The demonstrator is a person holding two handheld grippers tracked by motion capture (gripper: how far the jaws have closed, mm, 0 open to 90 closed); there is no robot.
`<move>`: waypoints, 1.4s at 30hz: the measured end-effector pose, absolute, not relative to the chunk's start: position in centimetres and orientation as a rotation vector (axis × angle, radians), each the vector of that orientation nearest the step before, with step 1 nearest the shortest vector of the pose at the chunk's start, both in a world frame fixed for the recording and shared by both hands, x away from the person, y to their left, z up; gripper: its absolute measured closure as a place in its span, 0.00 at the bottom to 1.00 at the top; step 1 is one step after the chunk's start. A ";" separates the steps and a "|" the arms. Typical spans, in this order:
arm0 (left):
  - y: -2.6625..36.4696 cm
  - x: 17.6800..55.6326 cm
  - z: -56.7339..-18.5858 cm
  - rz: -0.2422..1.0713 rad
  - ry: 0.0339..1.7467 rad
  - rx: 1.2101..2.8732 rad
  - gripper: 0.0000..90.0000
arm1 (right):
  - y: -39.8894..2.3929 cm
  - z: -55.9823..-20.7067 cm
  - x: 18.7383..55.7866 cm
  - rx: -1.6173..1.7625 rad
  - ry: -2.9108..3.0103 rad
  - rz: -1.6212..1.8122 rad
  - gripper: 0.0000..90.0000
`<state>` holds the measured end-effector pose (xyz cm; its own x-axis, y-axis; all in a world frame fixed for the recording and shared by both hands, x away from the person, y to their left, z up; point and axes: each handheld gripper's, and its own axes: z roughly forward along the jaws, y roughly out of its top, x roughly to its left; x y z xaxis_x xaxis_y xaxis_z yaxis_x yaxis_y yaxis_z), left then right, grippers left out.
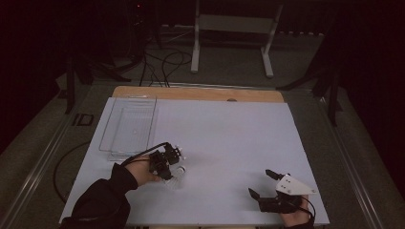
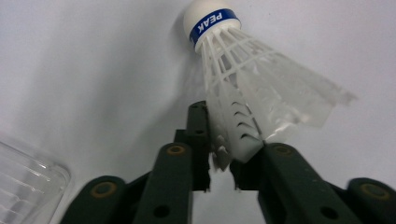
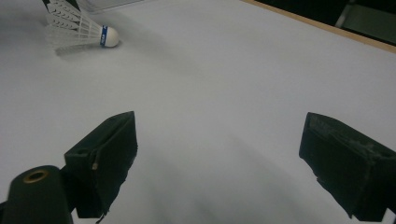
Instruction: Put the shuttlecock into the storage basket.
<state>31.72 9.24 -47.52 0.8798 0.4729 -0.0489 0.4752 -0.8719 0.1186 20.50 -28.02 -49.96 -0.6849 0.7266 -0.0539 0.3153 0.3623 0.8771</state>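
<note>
A white shuttlecock [image 2: 243, 79] with a blue band around its cork lies on the white table sheet [image 1: 229, 138], cork pointing away from my left gripper [image 2: 229, 140]. The left jaws are shut on the edge of its feather skirt. From above, the left gripper [image 1: 169, 172] sits at the table's left centre with the shuttlecock [image 1: 178, 178] at its tip. My right gripper [image 1: 259, 182] rests near the front right edge, open, with nothing between its jaws. In the right gripper view the gripper [image 3: 219, 154] faces bare sheet, and the shuttlecock [image 3: 79, 32] lies far off at upper left.
A clear plastic tray [image 1: 129, 126] stands at the back left of the sheet, just beyond the left hand; its corner [image 2: 23, 182] shows beside the left jaws. A wooden table edge [image 1: 200, 94] runs along the far side. A white stand [image 1: 234, 28] is on the floor behind.
</note>
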 end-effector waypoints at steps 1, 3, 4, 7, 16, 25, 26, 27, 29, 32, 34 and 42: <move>9.2 31.7 -47.5 -0.020 0.743 2.921 0.94 | -28.0 -50.0 20.5 0.906 2.193 1.268 0.13; 9.2 31.8 -47.3 -0.001 0.747 2.905 0.94 | -28.0 -50.0 20.5 0.905 2.194 1.269 0.13; 9.3 31.8 -47.2 0.003 0.756 2.897 0.97 | -28.0 -50.0 20.5 0.905 2.193 1.268 0.13; 9.2 31.7 -47.0 0.009 0.748 2.897 0.99 | -28.0 -50.0 20.5 0.906 2.194 1.269 0.13; 9.0 31.6 -45.9 0.010 0.709 2.896 1.00 | -28.0 -50.0 20.5 0.906 2.196 1.265 0.13; 9.6 31.6 -45.1 0.000 0.685 2.878 1.00 | -28.0 -50.0 20.5 0.908 2.194 1.268 0.13; 9.6 31.6 -45.0 0.007 0.683 2.882 1.00 | -28.0 -50.0 20.5 0.908 2.194 1.268 0.13; 9.7 31.6 -44.9 0.005 0.684 2.881 1.00 | -28.0 -50.0 20.5 0.907 2.194 1.266 0.13; 9.7 31.6 -44.7 0.004 0.679 2.878 1.00 | -28.0 -50.0 20.5 0.907 2.194 1.266 0.13; 9.8 31.5 -44.2 0.011 0.668 2.880 1.00 | -28.0 -50.1 20.6 0.908 2.197 1.266 0.13; 9.8 31.6 -43.9 0.028 0.670 2.883 1.00 | -27.9 -50.1 20.6 0.909 2.196 1.266 0.13; 10.0 31.7 -43.1 0.055 0.676 2.878 1.00 | -28.0 -50.1 20.6 0.909 2.197 1.266 0.13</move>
<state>31.74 10.02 -43.13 0.8958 0.4445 -0.0060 0.4376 -0.8794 0.1877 20.57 -27.97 -50.08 -0.6847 0.7270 -0.0517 0.3201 0.3636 0.8748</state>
